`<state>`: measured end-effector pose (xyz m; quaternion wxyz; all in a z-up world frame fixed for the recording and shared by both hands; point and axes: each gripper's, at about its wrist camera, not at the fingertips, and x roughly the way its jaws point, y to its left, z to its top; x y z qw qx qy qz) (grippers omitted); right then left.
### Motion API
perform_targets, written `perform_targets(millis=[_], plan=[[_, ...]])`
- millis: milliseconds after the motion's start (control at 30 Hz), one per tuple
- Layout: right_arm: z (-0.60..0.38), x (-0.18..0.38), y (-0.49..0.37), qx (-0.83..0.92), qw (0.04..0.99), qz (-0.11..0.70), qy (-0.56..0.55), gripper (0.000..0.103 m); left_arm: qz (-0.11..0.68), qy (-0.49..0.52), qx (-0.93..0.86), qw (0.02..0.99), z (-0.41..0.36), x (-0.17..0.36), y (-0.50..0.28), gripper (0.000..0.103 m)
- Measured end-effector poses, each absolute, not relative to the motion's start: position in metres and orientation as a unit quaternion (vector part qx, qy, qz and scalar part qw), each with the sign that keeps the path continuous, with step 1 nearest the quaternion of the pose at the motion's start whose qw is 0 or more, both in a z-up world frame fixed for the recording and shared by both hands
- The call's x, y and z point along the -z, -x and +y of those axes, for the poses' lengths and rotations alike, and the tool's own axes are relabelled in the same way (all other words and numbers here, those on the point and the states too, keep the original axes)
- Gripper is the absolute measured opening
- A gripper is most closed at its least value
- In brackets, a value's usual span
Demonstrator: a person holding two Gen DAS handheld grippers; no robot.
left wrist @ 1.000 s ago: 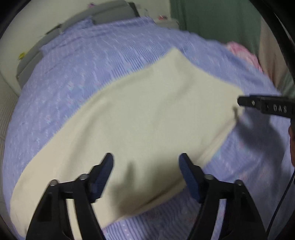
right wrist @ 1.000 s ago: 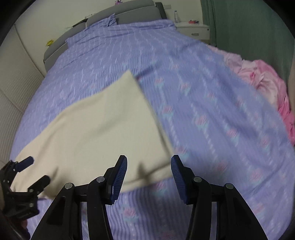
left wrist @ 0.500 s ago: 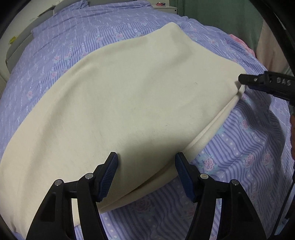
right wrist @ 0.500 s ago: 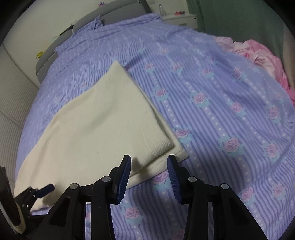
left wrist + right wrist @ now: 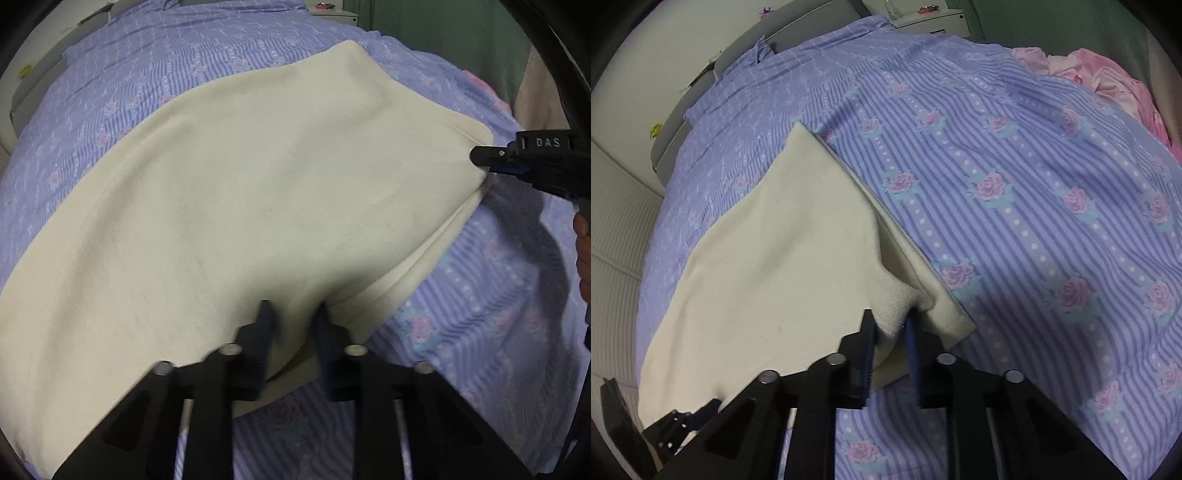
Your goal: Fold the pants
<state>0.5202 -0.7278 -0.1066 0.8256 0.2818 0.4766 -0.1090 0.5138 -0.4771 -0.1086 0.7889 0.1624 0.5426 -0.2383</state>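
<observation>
Cream pants point(image 5: 240, 192) lie folded in layers on a purple flowered bed cover point(image 5: 498, 295). My left gripper point(image 5: 293, 314) is shut on the near edge of the pants. My right gripper point(image 5: 891, 325) is shut on the ribbed corner of the upper layer point(image 5: 894, 299), which is lifted a little off the lower layer. In the left wrist view the right gripper point(image 5: 491, 162) shows at the pants' right corner. In the right wrist view the left gripper point(image 5: 690, 421) shows at the bottom left, by the pants' other end.
The bed cover point(image 5: 1015, 184) spreads far to the right. A pink garment pile point(image 5: 1108, 81) lies at the far right edge. A grey headboard point(image 5: 798, 26) and a white nightstand point(image 5: 934, 18) stand at the back. A padded wall point(image 5: 617, 229) runs along the left.
Both grippers moved down onto the pants' near edge and closed on the cloth. The right corner of the upper layer now lifts off the layer below.
</observation>
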Motion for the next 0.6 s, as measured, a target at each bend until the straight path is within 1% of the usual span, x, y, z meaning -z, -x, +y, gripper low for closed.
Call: perform_targets(millis=[67,200,267,333,433,467,500,533,567,600], plan=[[-0.729,0.096,-0.515,0.112,0.833,0.463,-0.281,0.012,0.541,-0.148,0.243,0.791,-0.477,0.097,-0.512,0.010],[-0.732,0.082,-0.512,0.123,0.839,0.454,-0.273,0.011,0.537,-0.131,0.252,0.794,-0.481,0.077,-0.502,0.010],[-0.736,0.089,-0.514,0.133,0.832,0.466,-0.271,0.011,0.538,-0.152,0.253,0.789,-0.488,0.081,-0.497,0.010],[-0.739,0.109,-0.519,0.139,0.814,0.494,-0.272,0.011,0.544,-0.183,0.249,0.780,-0.497,0.094,-0.494,0.011],[-0.735,0.120,-0.523,0.136,0.816,0.506,-0.246,0.012,0.548,-0.193,0.240,0.778,-0.502,0.105,-0.492,0.013],[-0.731,0.118,-0.523,0.134,0.821,0.506,-0.228,0.013,0.547,-0.191,0.238,0.779,-0.502,0.103,-0.490,0.019],[-0.726,0.112,-0.521,0.137,0.826,0.503,-0.212,0.019,0.547,-0.186,0.238,0.781,-0.501,0.101,-0.489,0.025],[-0.721,0.105,-0.516,0.152,0.831,0.498,-0.193,0.026,0.549,-0.173,0.237,0.783,-0.500,0.096,-0.486,0.040],[-0.718,0.099,-0.512,0.164,0.836,0.492,-0.178,0.039,0.549,-0.148,0.242,0.786,-0.495,0.088,-0.480,0.047],[-0.711,0.088,-0.503,0.175,0.844,0.482,-0.158,0.043,0.548,-0.134,0.246,0.789,-0.492,0.082,-0.475,0.048]])
